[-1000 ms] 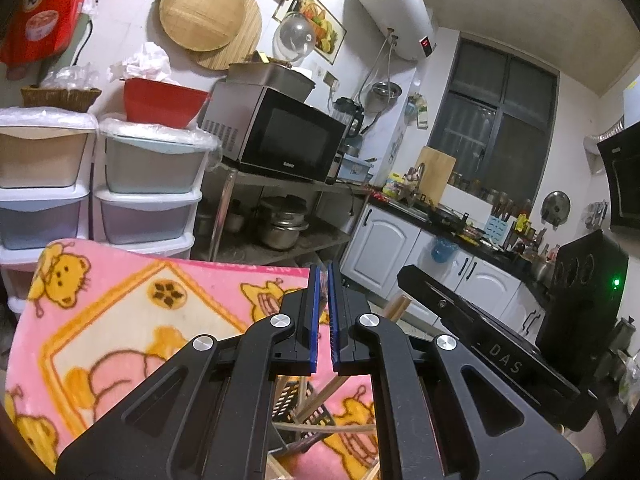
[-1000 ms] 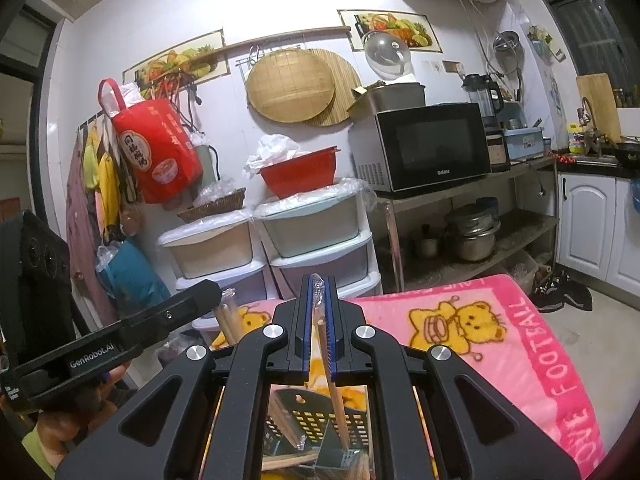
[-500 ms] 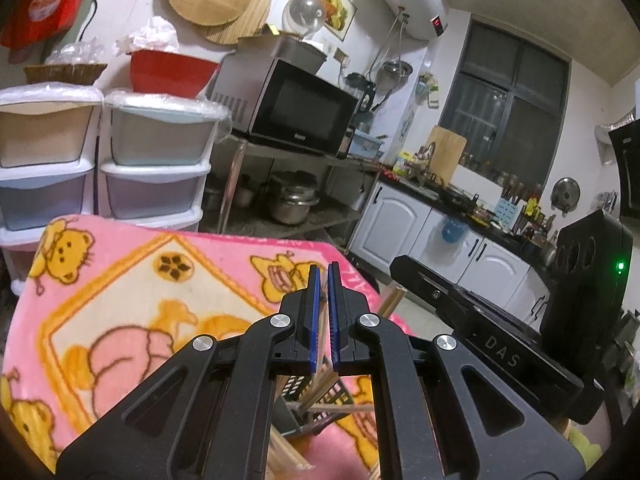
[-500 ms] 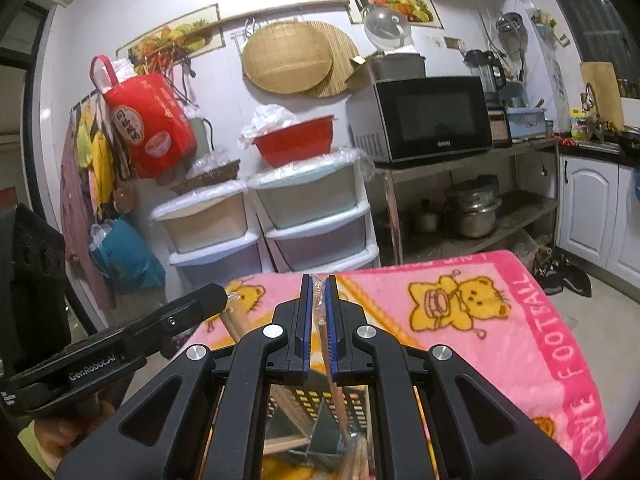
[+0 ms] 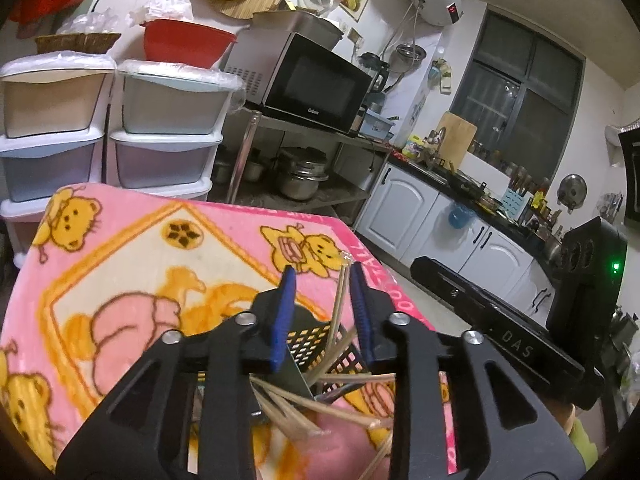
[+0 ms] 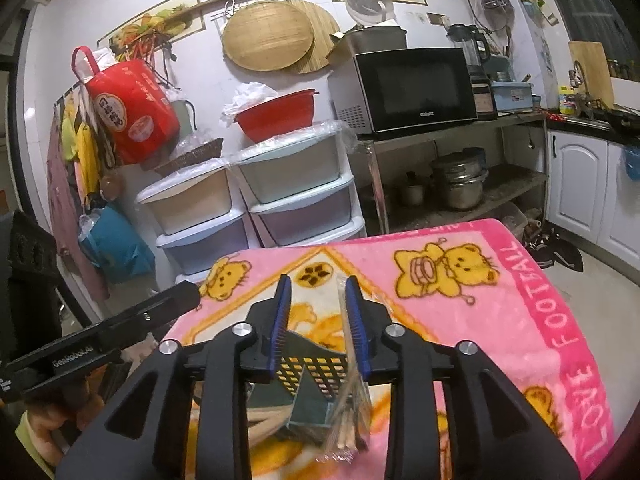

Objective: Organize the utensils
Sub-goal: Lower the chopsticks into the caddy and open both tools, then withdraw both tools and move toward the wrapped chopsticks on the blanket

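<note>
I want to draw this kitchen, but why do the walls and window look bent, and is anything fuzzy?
Left wrist view: the fisheye lens bows the window and darkens the corners; the chopsticks at the bottom are blurred, the microwave sharp. Right wrist view: the same curving bends the drawers and the blanket edge; the wrapped chopsticks near the lens are soft.

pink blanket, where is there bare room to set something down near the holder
The pink blanket lies bare beyond the black mesh holder, up to its far edge, and out to the LOVE FOOTBALL border. It is crowded at the holder: chopsticks fan out there, wrapped chopsticks lean in it, and the opening left gripper and right gripper hang over it.
</note>
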Tool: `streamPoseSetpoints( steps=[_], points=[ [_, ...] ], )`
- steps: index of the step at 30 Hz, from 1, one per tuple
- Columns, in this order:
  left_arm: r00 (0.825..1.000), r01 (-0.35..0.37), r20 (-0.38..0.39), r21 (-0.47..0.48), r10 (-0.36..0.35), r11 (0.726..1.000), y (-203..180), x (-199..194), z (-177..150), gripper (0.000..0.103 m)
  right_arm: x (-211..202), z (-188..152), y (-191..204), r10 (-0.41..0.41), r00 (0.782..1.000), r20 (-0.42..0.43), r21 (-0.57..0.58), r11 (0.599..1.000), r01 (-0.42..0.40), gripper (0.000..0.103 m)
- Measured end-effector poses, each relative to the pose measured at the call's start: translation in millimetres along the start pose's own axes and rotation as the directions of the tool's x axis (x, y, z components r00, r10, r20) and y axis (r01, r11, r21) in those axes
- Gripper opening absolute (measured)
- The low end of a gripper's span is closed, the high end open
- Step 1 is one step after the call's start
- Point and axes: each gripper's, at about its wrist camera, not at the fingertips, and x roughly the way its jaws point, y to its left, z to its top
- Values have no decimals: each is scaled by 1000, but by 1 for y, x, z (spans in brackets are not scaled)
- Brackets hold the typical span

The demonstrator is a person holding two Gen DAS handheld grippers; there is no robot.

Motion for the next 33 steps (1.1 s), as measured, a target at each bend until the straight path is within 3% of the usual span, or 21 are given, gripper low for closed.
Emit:
streamPoseSetpoints(
  steps=[11,20,33],
  points=[
    [1000,19,19,38,-20,999,-15,-27,-7,60,-27,-10,-6,-10,1000,-2,1,1000,10,42],
    [999,32,15,48,-33,998,-22,-45,-24,77,-54,-21,-1,-19,1000,7,-34,999,20,49],
    [1000,22,7,58,-23,998,-22,-67,-47,92,-79,-49,0,-33,999,-11,-31,999,33,57]
  ],
)
